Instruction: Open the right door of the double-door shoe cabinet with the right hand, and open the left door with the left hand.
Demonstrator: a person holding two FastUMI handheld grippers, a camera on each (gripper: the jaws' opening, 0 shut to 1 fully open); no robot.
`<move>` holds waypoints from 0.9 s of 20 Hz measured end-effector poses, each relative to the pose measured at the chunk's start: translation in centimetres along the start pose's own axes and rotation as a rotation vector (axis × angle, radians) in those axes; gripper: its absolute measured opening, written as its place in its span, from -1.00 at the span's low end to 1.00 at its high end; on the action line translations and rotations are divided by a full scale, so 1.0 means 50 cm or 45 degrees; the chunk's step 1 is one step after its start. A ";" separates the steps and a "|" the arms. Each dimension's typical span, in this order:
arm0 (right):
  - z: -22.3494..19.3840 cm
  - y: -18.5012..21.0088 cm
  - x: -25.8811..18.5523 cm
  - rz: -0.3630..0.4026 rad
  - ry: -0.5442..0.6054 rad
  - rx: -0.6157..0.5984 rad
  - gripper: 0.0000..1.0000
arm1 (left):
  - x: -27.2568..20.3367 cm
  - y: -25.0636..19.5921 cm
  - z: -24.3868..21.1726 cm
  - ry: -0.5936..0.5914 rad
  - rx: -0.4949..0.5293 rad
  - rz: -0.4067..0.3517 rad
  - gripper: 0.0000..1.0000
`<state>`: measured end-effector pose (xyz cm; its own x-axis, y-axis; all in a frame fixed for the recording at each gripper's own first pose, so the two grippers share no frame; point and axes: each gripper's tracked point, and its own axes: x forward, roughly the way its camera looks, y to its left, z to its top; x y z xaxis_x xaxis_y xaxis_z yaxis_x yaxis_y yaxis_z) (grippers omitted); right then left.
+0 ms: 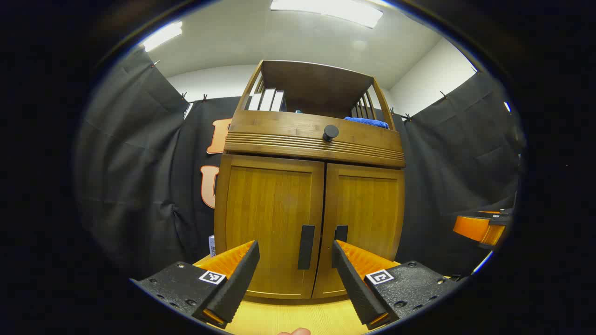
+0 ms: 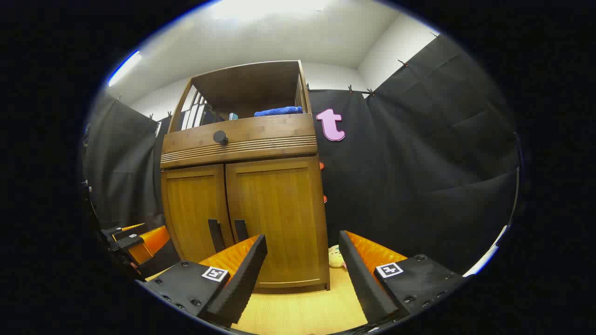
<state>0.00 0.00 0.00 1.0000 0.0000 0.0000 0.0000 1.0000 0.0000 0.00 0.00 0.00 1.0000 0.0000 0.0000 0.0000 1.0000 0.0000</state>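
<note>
A wooden double-door shoe cabinet [image 1: 309, 186] [image 2: 247, 195] stands on a light wooden table, both doors closed. The left door [image 1: 270, 223] carries a dark vertical handle [image 1: 306, 247], and the right door [image 1: 365, 218] has its own handle [image 1: 341, 232]. In the right gripper view the two handles [image 2: 215, 235] [image 2: 240, 230] sit side by side at the seam. My left gripper [image 1: 295, 253] is open, short of the doors, its gap framing both handles. My right gripper [image 2: 302, 244] is open, facing the right door [image 2: 279, 214] and the cabinet's right edge, apart from it.
A drawer with a round dark knob [image 1: 330, 132] [image 2: 220, 137] runs above the doors. The open shelf holds books [image 1: 267, 100] and a blue cloth [image 1: 368, 122]. A small plush toy [image 2: 335, 257] lies by the cabinet's right foot. The other gripper [image 1: 482, 228] [image 2: 135, 244] shows off to the side.
</note>
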 end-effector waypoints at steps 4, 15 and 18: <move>-0.001 0.002 0.000 -0.002 0.000 0.000 1.00 | -0.003 0.003 0.000 0.001 -0.002 -0.001 0.83; -0.002 0.006 0.003 0.008 0.003 -0.014 0.99 | -0.004 0.015 -0.001 0.000 -0.010 0.017 0.82; -0.006 0.011 0.003 0.019 0.011 -0.009 0.99 | -0.004 0.020 0.000 -0.002 -0.003 0.024 0.89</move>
<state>0.15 0.57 -0.30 0.9999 0.0150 -0.0086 -0.0150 0.9999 -0.0074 -0.22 0.98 -0.02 0.9998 0.0189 0.0014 -0.0189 0.9998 -0.0027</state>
